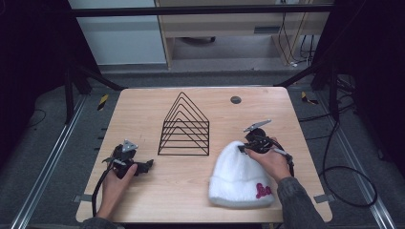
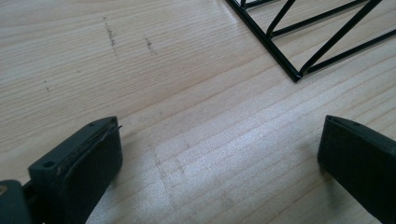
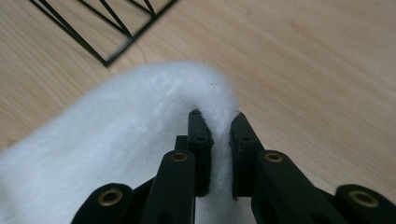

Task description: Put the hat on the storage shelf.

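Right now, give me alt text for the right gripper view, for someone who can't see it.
The right hand-held gripper is shut on a fold of a fluffy white hat lying on a wooden table. A black wire rack stands in the top left corner.

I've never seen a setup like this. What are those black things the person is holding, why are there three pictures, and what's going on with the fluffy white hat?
There is no robot here: a person sits at a wooden table and holds a hand tool with two black jaws in each hand. The high view looks down from above. The other two pictures come from small cameras riding on each tool, looking along its jaws.

On the table stand a black wire rack and a white fluffy hat with a pink mark on its cuff.

The right gripper is closed, pinching a fold of the hat's top edge between its jaws. The left gripper rests near the rack with its jaws wide apart and nothing between them, just bare table.
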Available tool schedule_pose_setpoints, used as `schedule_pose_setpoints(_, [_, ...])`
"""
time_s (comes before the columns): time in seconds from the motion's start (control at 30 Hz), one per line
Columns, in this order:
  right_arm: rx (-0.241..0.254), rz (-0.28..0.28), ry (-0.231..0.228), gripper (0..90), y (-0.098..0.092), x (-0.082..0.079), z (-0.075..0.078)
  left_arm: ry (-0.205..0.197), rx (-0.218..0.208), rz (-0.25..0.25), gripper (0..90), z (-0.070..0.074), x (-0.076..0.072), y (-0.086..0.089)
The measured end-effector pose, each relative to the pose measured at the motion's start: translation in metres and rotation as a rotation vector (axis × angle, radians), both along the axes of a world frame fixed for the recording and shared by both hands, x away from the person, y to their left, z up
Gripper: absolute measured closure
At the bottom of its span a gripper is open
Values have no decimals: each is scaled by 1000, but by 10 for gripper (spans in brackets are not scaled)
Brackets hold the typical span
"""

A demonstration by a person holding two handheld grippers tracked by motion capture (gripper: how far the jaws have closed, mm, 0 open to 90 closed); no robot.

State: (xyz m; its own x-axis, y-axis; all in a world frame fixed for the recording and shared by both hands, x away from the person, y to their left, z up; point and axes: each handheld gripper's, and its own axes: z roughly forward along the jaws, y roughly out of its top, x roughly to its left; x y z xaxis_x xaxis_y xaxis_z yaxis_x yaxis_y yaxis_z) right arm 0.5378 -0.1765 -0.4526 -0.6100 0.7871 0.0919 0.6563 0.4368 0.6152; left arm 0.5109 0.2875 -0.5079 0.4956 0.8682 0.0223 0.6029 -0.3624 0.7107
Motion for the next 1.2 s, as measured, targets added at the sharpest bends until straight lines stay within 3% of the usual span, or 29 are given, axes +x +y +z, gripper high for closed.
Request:
schedule_pose_setpoints(0.07, [8,3,-22,824,-1,-4,6,0,0,-1,0,0,0,0])
schedule_pose_setpoints(0.17, [52,12,-125,828,-7,-27,30,0,-1,0,0,0,0,0])
schedule_pose_setpoints(0.23, [64,14,-137,828,-8,-32,34,0,-1,1,0,0,0,0])
schedule_pose_setpoints(0.3, [96,25,-196,830,-11,-52,50,2,-5,11,0,0,0,-2])
schedule_pose_setpoints(0.43, [127,34,-248,831,-15,-69,63,13,27,-8,32,4,-2,-4])
schedule_pose_setpoints(0.5, [148,37,-270,831,-17,-78,69,-6,46,-12,32,9,-5,-6])
schedule_pose_setpoints(0.53, [169,43,-301,831,-19,-87,77,-19,40,-14,36,12,-8,-7])
schedule_pose_setpoints(0.57, [169,43,-301,831,-19,-87,77,-32,32,-20,36,16,-9,-7])
schedule_pose_setpoints(0.6, [189,41,-325,832,-21,-94,86,-76,-10,-31,38,25,-15,-7])
schedule_pose_setpoints(0.7, [205,45,-346,832,-21,-97,94,-103,-38,-43,39,34,-19,-7])
schedule_pose_setpoints(0.77, [212,49,-366,832,-21,-100,102,-114,-30,-55,39,42,-22,-8])
schedule_pose_setpoints(0.83, [222,62,-396,832,-19,-99,114,-143,-45,-83,39,60,-25,-12])
schedule_pose_setpoints(0.9, [221,65,-405,833,-18,-98,117,-155,-47,-93,39,66,-26,-15])
schedule_pose_setpoints(1.03, [210,76,-447,832,-15,-92,131,-187,-47,-138,39,87,-29,-25])
schedule_pose_setpoints(1.07, [210,76,-468,832,-15,-88,139,-207,-44,-162,39,98,-32,-32])
schedule_pose_setpoints(1.2, [215,66,-493,832,-15,-79,153,-226,-60,-210,41,114,-36,-45])
